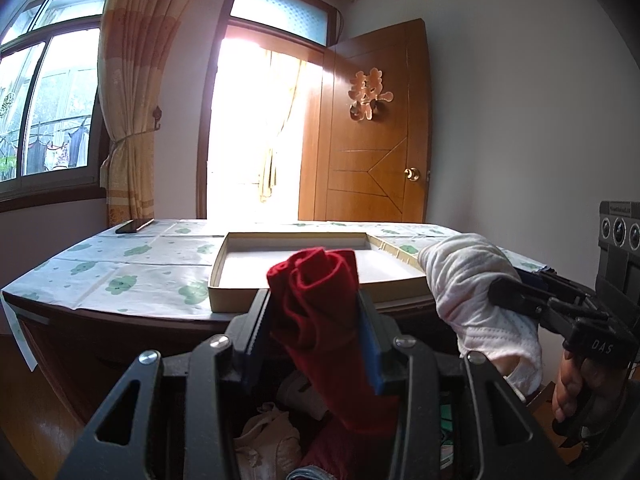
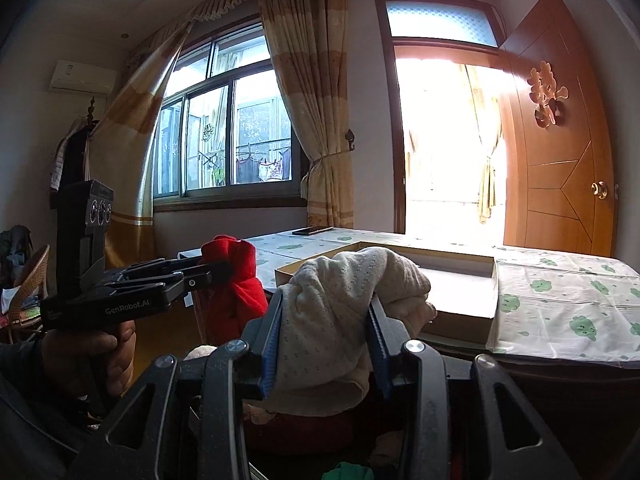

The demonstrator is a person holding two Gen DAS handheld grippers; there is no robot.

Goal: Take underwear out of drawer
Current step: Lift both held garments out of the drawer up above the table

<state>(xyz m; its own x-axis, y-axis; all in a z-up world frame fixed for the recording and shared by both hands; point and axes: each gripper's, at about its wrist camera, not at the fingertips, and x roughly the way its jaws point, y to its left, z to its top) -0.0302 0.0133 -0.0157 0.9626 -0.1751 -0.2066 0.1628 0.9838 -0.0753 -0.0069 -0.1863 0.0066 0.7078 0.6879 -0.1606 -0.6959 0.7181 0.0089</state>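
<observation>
**2 garments up, both tools loaded**

Left wrist view first. Left tool (image 1: 316, 312) clamped on a red piece of underwear (image 1: 316, 300), blue pads (image 1: 370, 348) pressed against both its sides, cloth bunched and sticking up above the fingertips, tail hanging down toward the open drawer (image 1: 272, 436) below. Down in that drawer: a jumble of pale and dark clothes. Over on the right, right tool (image 1: 508, 300) gripping a white quilted piece of underwear (image 1: 472, 280), held up beside the red one, the 2 apart. A hand (image 1: 576, 384) wrapped around that tool's black handle. Straight ahead, a bench (image 1: 132, 276) under a white cloth with green prints, a shallow open cardboard box (image 1: 236, 296) resting on it near the front edge, a dark phone (image 1: 134, 225) lying at the far left corner. Behind, a bright doorway and an open wooden door (image 1: 368, 140).

Over to the right wrist view. Right tool (image 2: 326, 336) closed on the white quilted underwear (image 2: 340, 300), fabric heaped over the fingers and drooping between them. At left, left tool (image 2: 216, 272) biting the red underwear (image 2: 234, 280), lifted clear, a hand (image 2: 96, 352) on its grip. Bench (image 2: 560, 312) and cardboard box (image 2: 460, 312) just beyond, phone (image 2: 312, 231) at the far edge, curtained window (image 2: 228, 140) behind.
</observation>
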